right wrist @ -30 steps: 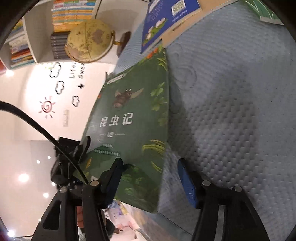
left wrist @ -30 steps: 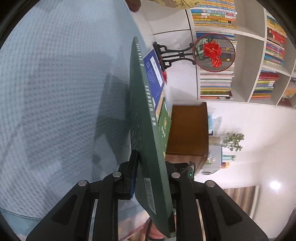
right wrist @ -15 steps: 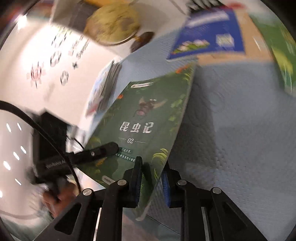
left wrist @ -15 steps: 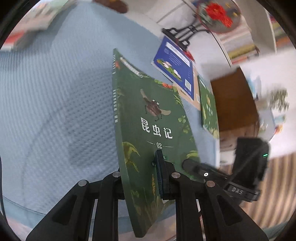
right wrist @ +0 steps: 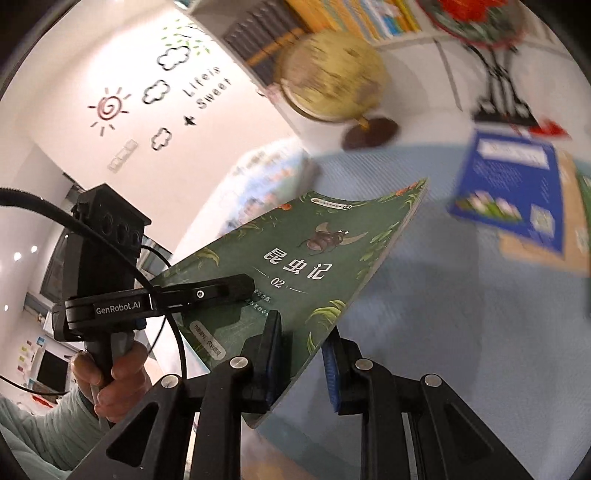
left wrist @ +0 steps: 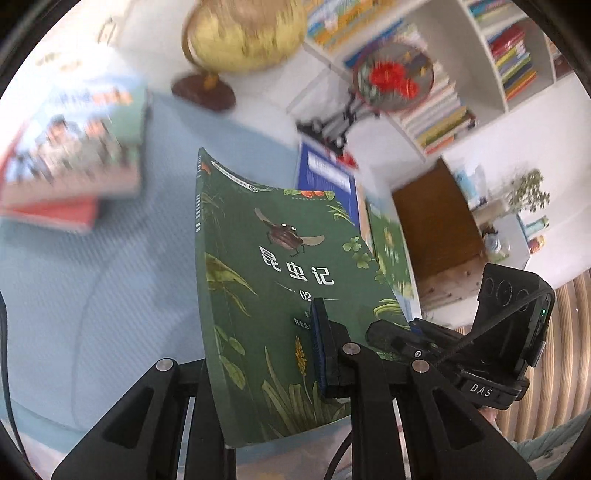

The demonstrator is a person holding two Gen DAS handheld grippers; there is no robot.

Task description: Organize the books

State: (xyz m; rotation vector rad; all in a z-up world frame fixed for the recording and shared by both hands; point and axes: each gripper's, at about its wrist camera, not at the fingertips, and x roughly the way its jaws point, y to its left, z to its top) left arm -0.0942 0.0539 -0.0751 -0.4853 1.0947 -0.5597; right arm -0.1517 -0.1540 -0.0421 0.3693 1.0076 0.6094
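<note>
Left wrist view: the left gripper (left wrist: 280,354) pinches the lower edge of a green book (left wrist: 280,295), one blue-padded finger pressed on its front cover, the other behind it. The book stands tilted above a pale blue table (left wrist: 92,295), its cover showing a beetle and white characters. The right gripper (left wrist: 391,338) reaches in from the right and clamps the book's lower right edge. A blurred stack of books (left wrist: 74,155) lies at left, a globe (left wrist: 243,33) stands behind, and a blue book (left wrist: 327,177) lies flat beyond. Right wrist view: the right gripper (right wrist: 301,354) is pressed onto the green book (right wrist: 295,266) near its lower corner. The left gripper (right wrist: 236,288), held by a hand (right wrist: 110,380), grips the book's lower left. The blue book (right wrist: 506,184) lies on the table (right wrist: 443,314) at right.
</note>
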